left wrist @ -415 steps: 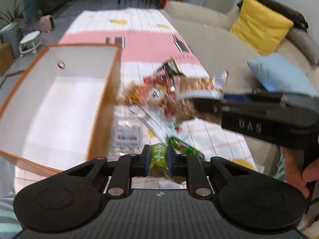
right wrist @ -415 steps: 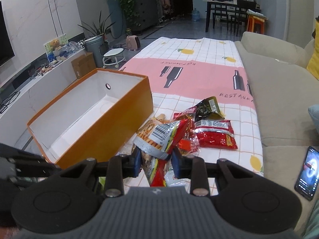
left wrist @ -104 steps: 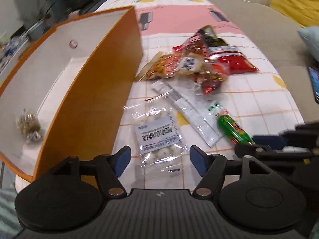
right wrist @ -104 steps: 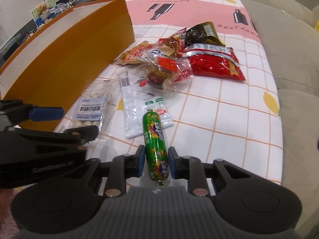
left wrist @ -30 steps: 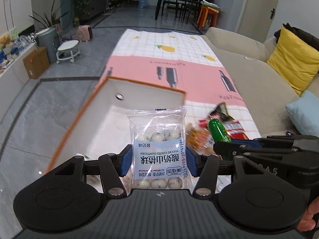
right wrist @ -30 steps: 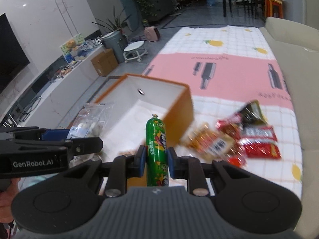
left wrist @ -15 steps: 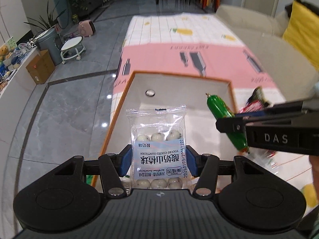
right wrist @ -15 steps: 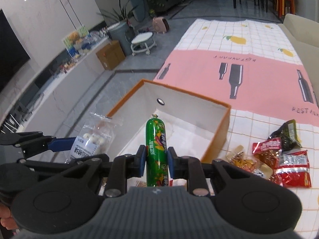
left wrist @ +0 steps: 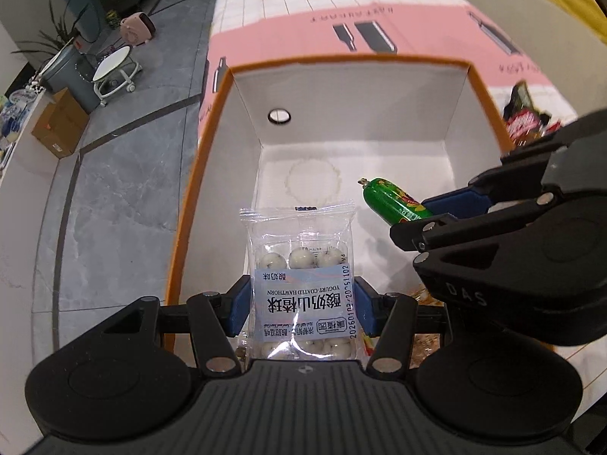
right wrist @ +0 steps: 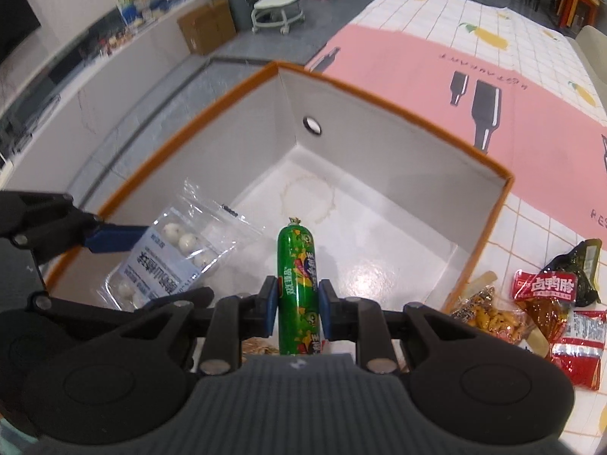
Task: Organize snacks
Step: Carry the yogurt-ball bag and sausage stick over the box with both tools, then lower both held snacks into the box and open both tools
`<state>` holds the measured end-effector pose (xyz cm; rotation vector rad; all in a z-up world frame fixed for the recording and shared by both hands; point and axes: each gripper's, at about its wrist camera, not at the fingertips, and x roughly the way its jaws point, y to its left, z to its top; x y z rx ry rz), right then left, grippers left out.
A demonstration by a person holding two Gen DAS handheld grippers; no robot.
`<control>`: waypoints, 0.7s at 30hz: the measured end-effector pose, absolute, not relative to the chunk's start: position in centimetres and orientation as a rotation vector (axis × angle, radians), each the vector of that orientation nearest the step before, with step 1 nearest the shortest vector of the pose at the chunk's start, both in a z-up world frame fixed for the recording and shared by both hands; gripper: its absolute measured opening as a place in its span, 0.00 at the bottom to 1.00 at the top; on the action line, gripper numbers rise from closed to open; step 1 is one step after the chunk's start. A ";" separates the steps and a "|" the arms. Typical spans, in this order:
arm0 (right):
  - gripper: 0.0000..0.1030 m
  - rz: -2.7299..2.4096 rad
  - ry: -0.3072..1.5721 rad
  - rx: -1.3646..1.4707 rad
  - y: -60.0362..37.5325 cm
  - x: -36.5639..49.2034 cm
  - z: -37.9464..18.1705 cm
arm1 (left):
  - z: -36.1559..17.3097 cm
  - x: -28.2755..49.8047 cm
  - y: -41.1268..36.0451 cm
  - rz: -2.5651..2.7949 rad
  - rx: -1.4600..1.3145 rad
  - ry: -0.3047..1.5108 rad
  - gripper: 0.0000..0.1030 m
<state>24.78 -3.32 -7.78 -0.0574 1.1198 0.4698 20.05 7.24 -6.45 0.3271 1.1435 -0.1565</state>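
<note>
The orange box (right wrist: 489, 223) stands open-topped, its white floor bare toward the far wall; both grippers crowd the near end side by side; loose snack packets (right wrist: 546, 303) lie just beside its right wall on the tablecloth (right wrist: 538, 87).

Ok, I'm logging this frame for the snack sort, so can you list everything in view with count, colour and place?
Storage box: one, orange outside, white inside, on the table, open top.
Hawthorn ball packet: one, clear with a pale blue label, held over the box.
Sausage stick: one, green, held over the box.
Loose snack packets: several, red, dark and yellowish, on the cloth right of the box.
Snacks in the box's near end: partly hidden, count unclear.
Tablecloth: one, pink band and white checks.
Cardboard carton: one, brown, on the floor.
Wheeled stool: one, white, on the floor.
Left gripper: black, blue pads, shut on the packet.
Right gripper: black, blue pads, shut on the sausage.
</note>
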 end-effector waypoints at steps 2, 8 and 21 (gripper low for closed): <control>0.19 0.470 1.137 -0.075 -3.0 25.1 -8.4 | -7.0 20.3 7.0 -0.157 0.354 1.159 0.61; 0.19 0.472 1.169 -0.118 -1.9 25.8 -9.8 | -8.0 21.0 7.7 -0.152 0.348 1.210 0.62; 0.20 0.518 1.210 -0.124 -1.4 26.7 -11.2 | -8.6 21.2 7.8 -0.165 0.387 1.211 0.68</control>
